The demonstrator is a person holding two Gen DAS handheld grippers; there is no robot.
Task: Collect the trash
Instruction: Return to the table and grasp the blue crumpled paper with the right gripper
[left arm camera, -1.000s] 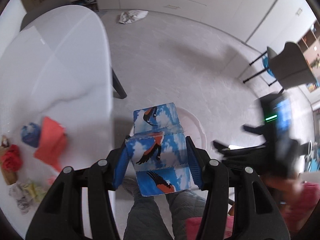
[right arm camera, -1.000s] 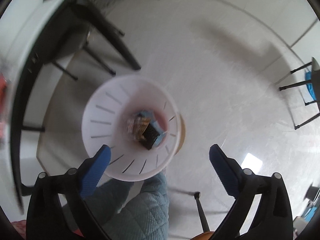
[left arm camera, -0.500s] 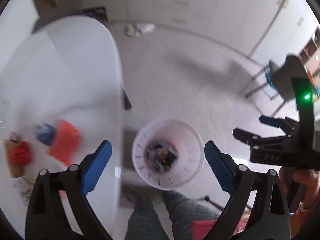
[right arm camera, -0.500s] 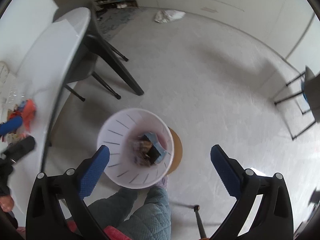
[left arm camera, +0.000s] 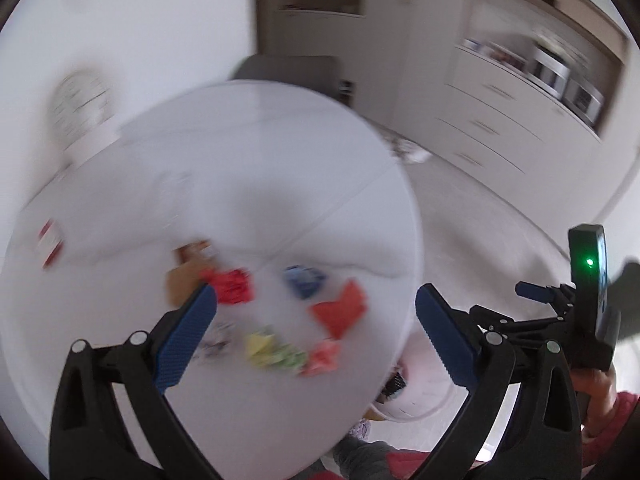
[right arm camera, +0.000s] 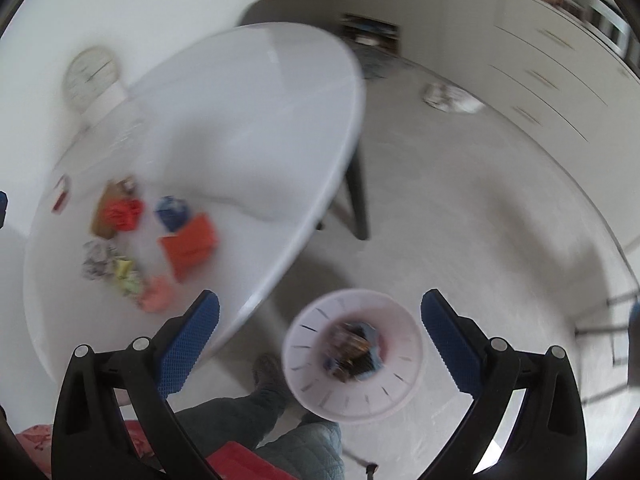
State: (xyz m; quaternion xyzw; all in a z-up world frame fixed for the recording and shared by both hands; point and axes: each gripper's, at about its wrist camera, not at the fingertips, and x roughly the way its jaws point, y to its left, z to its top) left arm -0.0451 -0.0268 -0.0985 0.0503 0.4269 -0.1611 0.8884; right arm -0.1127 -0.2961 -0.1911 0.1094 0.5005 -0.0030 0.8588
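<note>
Left hand-held gripper (left arm camera: 316,316) swung from bin (right arm camera: 352,354) to table (left arm camera: 248,152); both gape empty; no legible writing.

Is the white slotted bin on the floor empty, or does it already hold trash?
Not empty. The white slotted bin stands upright beside the table, with dark and blue trash on its bottom.

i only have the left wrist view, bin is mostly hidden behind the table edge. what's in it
Observer: From the right wrist view, the white bin stands on the floor beside the table and holds a dark, blurred heap with something blue at its edge.
Operator: is the right gripper carrying anything
Observer: No, the right gripper is open and empty, above the bin.
Operator: anything under the table i can't see
Observer: A dark table leg stands on the floor, apart from the bin.
</note>
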